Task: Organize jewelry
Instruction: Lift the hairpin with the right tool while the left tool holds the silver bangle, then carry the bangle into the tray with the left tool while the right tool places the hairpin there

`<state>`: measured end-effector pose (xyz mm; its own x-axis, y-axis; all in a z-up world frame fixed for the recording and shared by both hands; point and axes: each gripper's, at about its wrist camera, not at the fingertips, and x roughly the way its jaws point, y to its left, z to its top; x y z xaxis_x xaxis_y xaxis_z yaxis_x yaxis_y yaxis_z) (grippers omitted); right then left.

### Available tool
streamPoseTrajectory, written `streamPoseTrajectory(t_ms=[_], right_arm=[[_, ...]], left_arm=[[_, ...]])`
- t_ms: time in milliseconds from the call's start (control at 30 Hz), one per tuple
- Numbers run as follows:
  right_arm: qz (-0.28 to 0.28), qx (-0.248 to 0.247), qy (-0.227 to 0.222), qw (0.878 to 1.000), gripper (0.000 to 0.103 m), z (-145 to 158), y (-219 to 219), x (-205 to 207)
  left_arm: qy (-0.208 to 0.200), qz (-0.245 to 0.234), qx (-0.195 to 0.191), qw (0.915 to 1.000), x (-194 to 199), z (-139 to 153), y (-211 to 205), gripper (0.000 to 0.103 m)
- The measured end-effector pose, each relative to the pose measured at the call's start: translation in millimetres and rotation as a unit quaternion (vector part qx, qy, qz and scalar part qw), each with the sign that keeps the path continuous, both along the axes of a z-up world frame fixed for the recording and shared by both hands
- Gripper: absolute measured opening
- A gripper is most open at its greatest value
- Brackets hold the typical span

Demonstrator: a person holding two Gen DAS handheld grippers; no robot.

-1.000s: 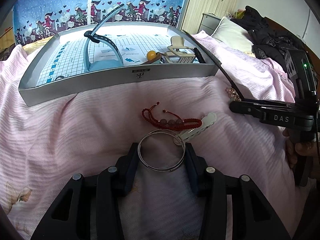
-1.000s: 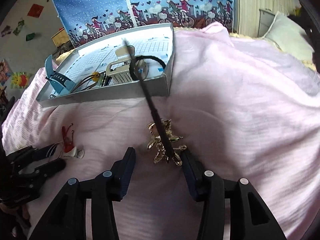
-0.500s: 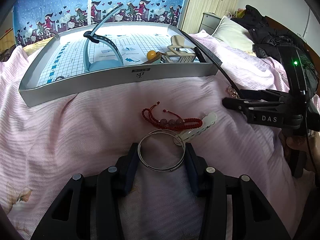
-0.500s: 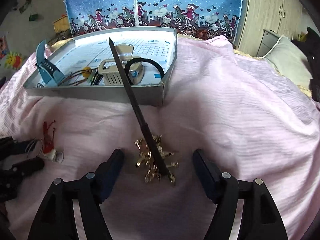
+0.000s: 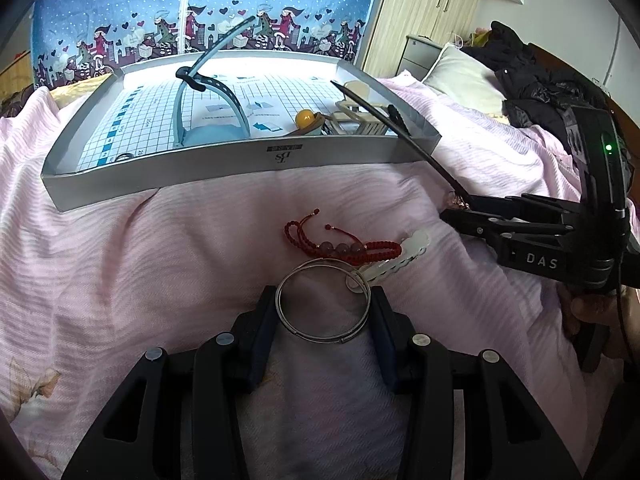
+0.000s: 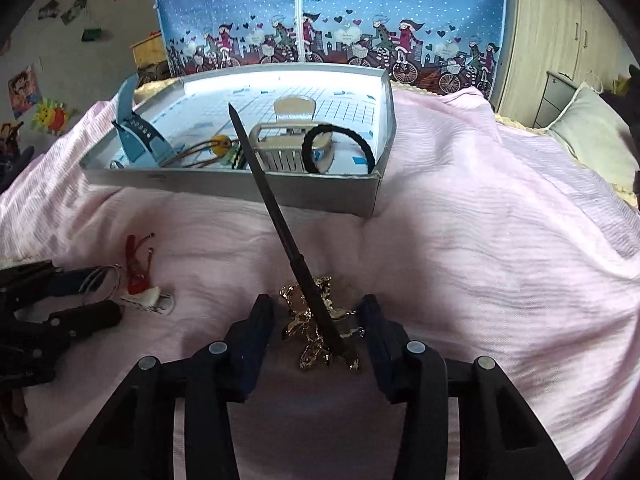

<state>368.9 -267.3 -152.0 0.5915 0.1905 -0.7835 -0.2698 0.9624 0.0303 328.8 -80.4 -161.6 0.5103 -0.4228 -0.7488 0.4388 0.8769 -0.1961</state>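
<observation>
Jewelry lies scattered on the pink ribbed bedspread, at six o'clock of the shallow grey cardboard tray that already holds a few pieces. A thin silver wire bangle sits flat between the spread fingers of the left gripper, which bracket it without clearly pinching. Just past it, toward twelve o'clock, a red braided cord bracelet with beads touches a white plastic tag. In the right wrist view the right gripper is released around an ornate gold hairpin with a long dark stick, whose stick slants up toward eleven o'clock across the tray's rim. To do this well, I would close each pair of fingers slowly and low against the cloth: the bangle is thin and could skate out, and the hairpin is best gripped at its gold head so the stick does not lever free.
</observation>
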Motion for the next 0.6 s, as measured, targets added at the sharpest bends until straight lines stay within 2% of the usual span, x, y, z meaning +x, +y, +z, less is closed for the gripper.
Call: streamPoseTrajectory(t_ms=[167,333,500,600], right_arm=[[-0.003,0.027,0.000,1.000,0.040,6,1,-4],[0.003,0.036,0.001,0.999,0.040,8,9,-11],[0.005,0.060,-0.019,0.998,0.040,21,16,-21],[0.005,0.074,-0.039,0.996,0.040,31,19,-24]], left_arm=[[-0.012,0.020,0.003,0.9997,-5,6,1,0.039],[-0.004,0.064,-0.031,0.9974,-13,15,14,0.039],[-0.007,0.099,-0.047,0.9940,-18,31,27,0.039],[-0.027,0.116,-0.049,0.9917,-18,47,34,0.039]])
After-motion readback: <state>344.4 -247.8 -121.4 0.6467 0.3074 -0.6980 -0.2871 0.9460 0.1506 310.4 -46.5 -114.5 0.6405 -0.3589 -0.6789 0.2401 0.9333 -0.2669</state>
